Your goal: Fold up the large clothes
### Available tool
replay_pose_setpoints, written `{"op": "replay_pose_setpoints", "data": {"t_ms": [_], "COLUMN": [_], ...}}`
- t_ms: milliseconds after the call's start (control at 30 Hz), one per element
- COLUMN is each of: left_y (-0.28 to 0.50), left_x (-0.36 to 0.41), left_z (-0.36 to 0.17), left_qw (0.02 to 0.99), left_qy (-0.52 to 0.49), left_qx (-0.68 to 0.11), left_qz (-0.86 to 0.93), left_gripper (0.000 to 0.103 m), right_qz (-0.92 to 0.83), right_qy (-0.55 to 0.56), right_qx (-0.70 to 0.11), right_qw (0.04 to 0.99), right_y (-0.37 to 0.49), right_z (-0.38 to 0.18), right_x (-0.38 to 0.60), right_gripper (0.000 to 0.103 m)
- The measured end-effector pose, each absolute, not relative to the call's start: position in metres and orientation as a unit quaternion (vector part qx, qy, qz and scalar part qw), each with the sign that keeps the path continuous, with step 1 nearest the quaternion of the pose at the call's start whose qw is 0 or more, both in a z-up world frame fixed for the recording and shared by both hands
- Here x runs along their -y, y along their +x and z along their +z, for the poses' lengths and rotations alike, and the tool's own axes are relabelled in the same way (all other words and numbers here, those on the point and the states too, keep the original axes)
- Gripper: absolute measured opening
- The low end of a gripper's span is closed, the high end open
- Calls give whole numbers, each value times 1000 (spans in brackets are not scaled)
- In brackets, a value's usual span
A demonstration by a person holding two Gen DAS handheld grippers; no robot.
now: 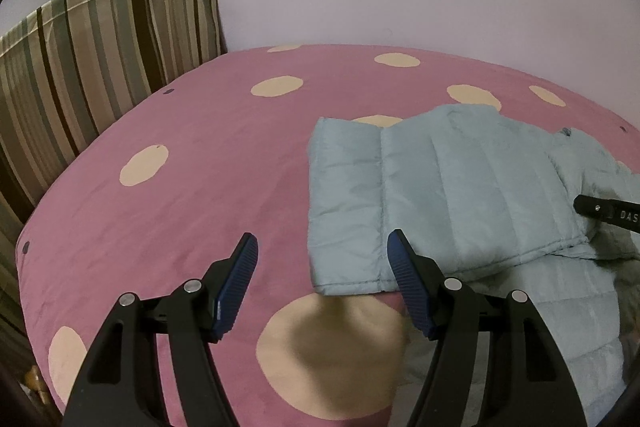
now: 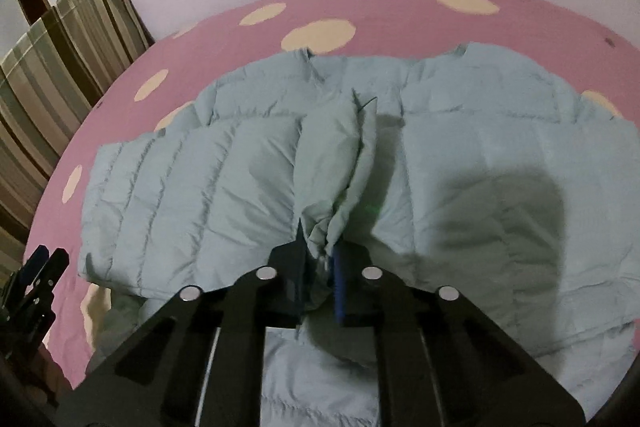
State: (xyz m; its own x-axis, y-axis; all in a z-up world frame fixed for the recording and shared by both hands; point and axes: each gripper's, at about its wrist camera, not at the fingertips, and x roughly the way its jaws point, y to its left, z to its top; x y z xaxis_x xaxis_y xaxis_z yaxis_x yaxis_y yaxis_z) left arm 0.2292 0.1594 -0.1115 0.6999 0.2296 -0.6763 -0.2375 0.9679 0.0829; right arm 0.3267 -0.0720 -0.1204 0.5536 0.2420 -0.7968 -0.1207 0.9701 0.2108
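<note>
1. Jacket [image 2: 248,171], a pale blue puffer, lies spread flat on the pink bedspread [image 1: 192,155] with the cream dots.
2. Right gripper [image 2: 320,259] is clamped tight on a bunched-up fold of it, lifted a bit.
3. Left gripper [image 1: 322,259] hangs with jaws wide apart and nothing between them, over the jacket's near corner.
4. Striped cushion [image 1: 96,59] leans against the wall.

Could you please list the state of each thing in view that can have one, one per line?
Light blue puffer jacket: lying spread on the bed, partly folded, one fold of fabric pinched and lifted.
Right gripper: shut on the jacket fabric.
Left gripper: open, nothing between its pads, at the jacket's edge.
Pink dotted bedsheet: spread flat, mostly smooth.
Striped cover: draped over something upright beside the bed.
</note>
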Motion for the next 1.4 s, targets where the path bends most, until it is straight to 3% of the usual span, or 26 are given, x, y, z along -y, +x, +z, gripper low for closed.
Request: {"op": "replay_pose_setpoints", "data": {"t_ms": [433, 767, 1400], "left_y": [263, 305, 342], "left_x": [-107, -66, -70], "left_z": [-96, -110, -172], "left_qw": [929, 923, 890], "left_qy": [-1, 17, 34], "left_qx": [-362, -382, -451], "left_qz": [74, 50, 61], "left_gripper": [67, 67, 68], "right_qz": [-2, -52, -58], "right_qy": [56, 80, 75], "right_qx": [-396, -422, -465], "right_qw": [917, 901, 880], "right_y": [298, 294, 309], "right_z": [-83, -112, -159], "right_x": [178, 256, 261], "right_gripper": [7, 7, 9]}}
